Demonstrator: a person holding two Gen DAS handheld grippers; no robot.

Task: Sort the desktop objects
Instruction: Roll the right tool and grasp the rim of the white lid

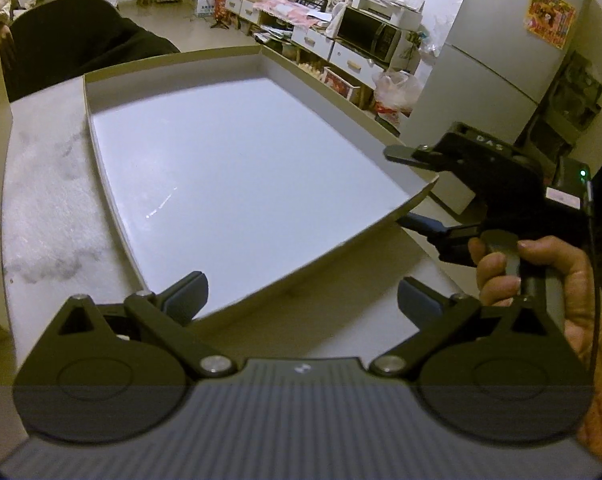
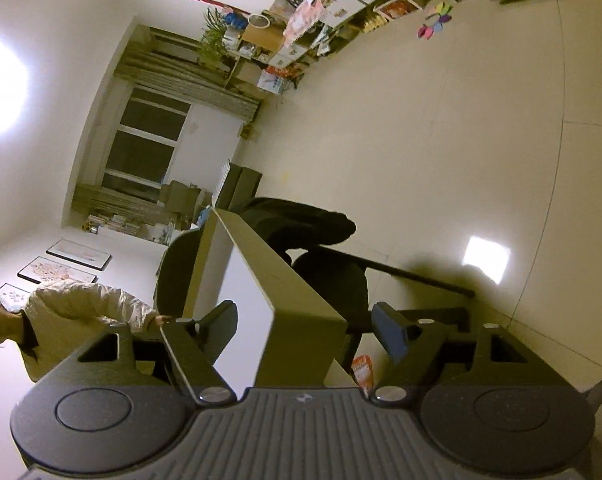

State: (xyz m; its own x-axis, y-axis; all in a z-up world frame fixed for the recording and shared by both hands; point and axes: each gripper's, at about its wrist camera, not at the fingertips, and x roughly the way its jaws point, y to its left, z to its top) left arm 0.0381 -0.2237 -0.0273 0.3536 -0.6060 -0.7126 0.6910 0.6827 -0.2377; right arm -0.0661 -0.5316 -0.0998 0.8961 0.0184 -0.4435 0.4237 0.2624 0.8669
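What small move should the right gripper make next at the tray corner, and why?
Probably draw the right gripper back off the tray. Its fingers stand open on both sides of the tray's corner wall without pressing it, and the tray already lies flat on the table, so it seems released.

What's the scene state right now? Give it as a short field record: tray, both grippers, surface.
container: shallow rectangular cardboard box lid with white inside, lying open side up, nothing visible inside
surface: pale marbled tabletop under the lid
left gripper: open, hovering at the lid's near edge, nothing between its fingers
right gripper: open, rolled sideways, its fingers straddling the lid's right corner wall; in the right wrist view the wall sits between the pads with gaps on both sides
hand: person's hand on the right gripper's handle
background: black office chair behind the table
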